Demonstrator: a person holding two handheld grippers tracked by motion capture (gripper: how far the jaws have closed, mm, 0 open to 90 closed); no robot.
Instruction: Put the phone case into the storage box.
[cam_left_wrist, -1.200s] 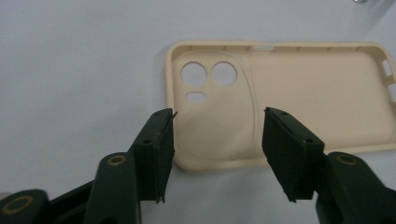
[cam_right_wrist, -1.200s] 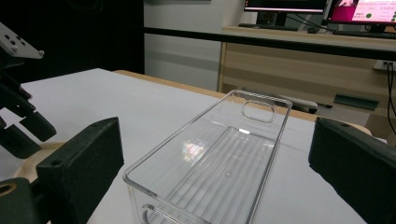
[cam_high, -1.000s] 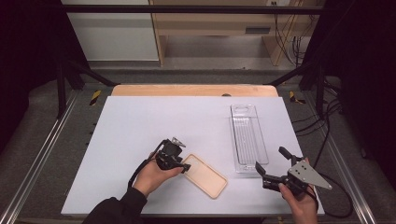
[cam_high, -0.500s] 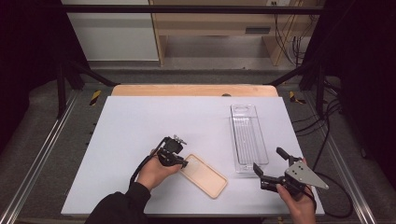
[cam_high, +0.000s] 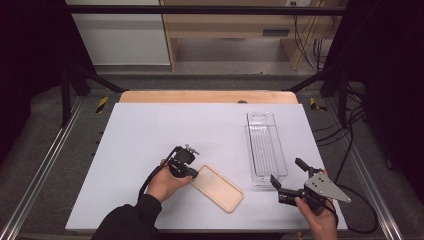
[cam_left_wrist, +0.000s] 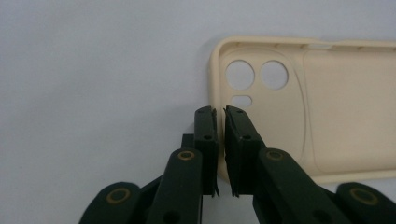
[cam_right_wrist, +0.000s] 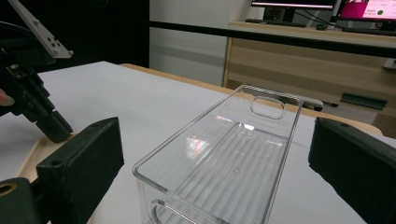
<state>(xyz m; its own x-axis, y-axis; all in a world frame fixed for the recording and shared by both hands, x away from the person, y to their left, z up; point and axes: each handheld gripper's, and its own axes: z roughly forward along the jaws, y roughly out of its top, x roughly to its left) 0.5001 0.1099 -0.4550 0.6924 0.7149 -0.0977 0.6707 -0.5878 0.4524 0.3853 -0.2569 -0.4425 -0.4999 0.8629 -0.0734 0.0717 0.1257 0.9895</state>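
The left claw (cam_left_wrist: 219, 114) has just been closing and now pinches the rim of the phone case (cam_high: 218, 188) at its camera-hole end, probably to lift it by the edge. The case lies open side up on the surface (cam_high: 150, 135), left of the clear bin (cam_high: 266, 148), its long axis running diagonally away from the claw, toward the near right. The right claw (cam_high: 290, 176) waits wide apart at the bin's near end.
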